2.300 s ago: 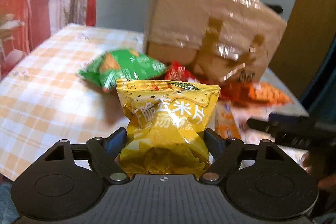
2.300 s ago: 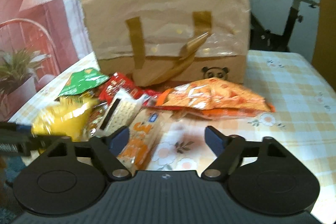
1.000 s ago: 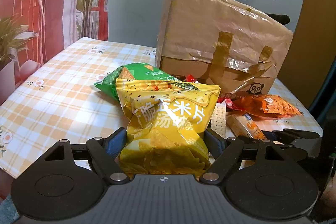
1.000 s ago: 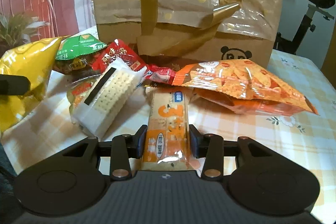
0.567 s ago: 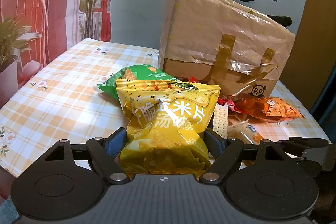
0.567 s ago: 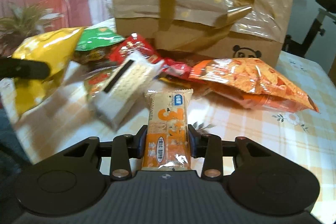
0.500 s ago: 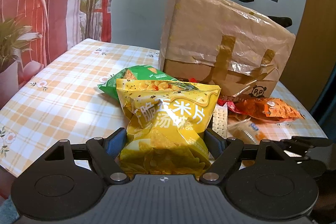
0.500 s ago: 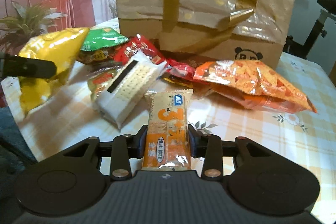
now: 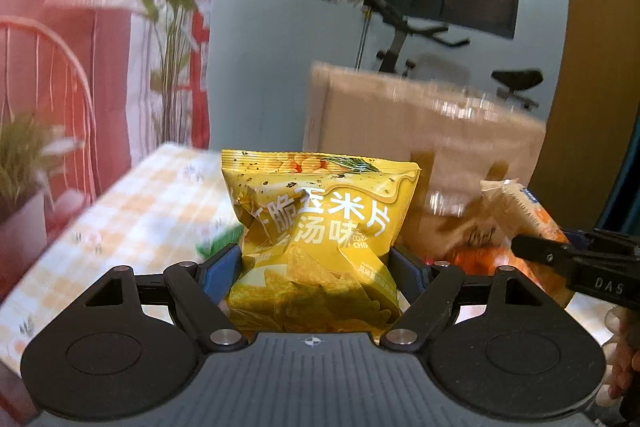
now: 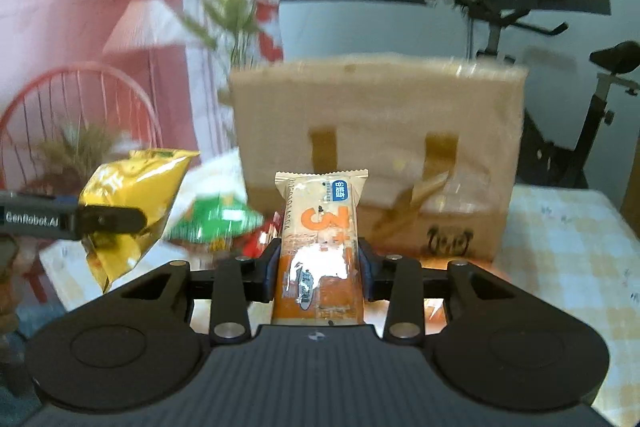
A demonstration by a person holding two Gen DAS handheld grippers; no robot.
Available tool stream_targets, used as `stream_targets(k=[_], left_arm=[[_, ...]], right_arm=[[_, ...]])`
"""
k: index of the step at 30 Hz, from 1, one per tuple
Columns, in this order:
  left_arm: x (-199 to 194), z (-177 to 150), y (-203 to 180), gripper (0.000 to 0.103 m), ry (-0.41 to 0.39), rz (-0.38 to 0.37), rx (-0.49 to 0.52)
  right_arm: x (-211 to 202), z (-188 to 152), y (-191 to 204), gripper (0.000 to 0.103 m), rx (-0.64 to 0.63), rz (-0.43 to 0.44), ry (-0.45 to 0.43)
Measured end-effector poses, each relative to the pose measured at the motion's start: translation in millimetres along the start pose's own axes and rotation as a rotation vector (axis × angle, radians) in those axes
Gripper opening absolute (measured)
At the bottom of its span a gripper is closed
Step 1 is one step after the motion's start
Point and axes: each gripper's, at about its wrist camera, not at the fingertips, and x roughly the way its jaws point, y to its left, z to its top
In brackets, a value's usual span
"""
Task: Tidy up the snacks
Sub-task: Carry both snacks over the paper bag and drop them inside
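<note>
Yellow chip bag sitting clamped in left gripper; right gripper pinching orange biscuit pack upright, both facing tan bag on table

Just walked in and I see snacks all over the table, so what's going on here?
A person is sorting snacks with a gripper in each hand. The left gripper is shut on a yellow chip bag; the right gripper is shut on an orange biscuit pack. Both are lifted off the checked table, facing the tan tote bag. A green packet and a red one lie by the tote.
</note>
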Motion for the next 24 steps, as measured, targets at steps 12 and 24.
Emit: stream_targets(k=[12,24], left_arm=[[20,92,-8,0.082,-0.140,-0.051,0.001],[97,157,-62,0.083,-0.182,-0.097,0.103]], right_arm=[[-3,82,-37,0.040,-0.013,-0.053,-0.170],[55,140,-75,0.040,-0.004,-0.127,-0.235]])
